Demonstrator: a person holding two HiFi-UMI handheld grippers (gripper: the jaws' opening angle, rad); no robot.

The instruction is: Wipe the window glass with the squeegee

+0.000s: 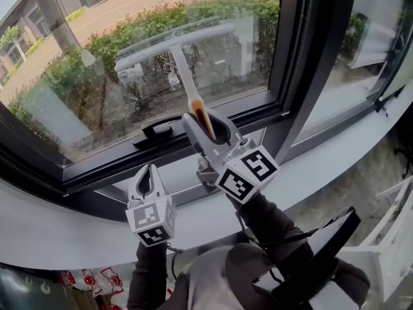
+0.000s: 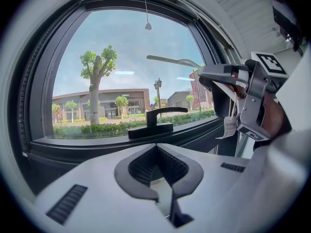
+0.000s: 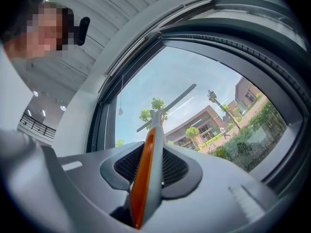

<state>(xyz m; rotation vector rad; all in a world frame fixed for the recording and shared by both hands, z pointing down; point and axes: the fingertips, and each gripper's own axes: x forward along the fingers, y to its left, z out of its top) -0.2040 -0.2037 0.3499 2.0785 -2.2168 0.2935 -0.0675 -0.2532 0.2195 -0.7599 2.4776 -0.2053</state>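
Orange stripe on a pale grey squeegee (image 1: 182,70) handle marks the spot where the right gripper (image 1: 205,118) has it clenched, jaws pressed onto the handle's lower end. From there the shaft rises to a long crossbar blade held up at the window glass (image 1: 77,102), tilted with its right end higher. Whether the blade edge actually touches the pane cannot be told. Outside are hedges, a path and trees.

Lower down, near the white sill (image 1: 58,231), the left gripper (image 1: 147,181) hangs with its jaws pressed together on nothing. A black window handle (image 1: 158,129) sits on the dark frame between the two grippers.

The squeegee looks light and stiff, likely plastic with a soft rubber edge. Its smooth, narrow handle could twist or slide in the jaws once the blade drags on glass. The striped grip end seems the right place to hold, though the long shaft gives the blade leverage, so a firm, steady squeeze would probably be needed.
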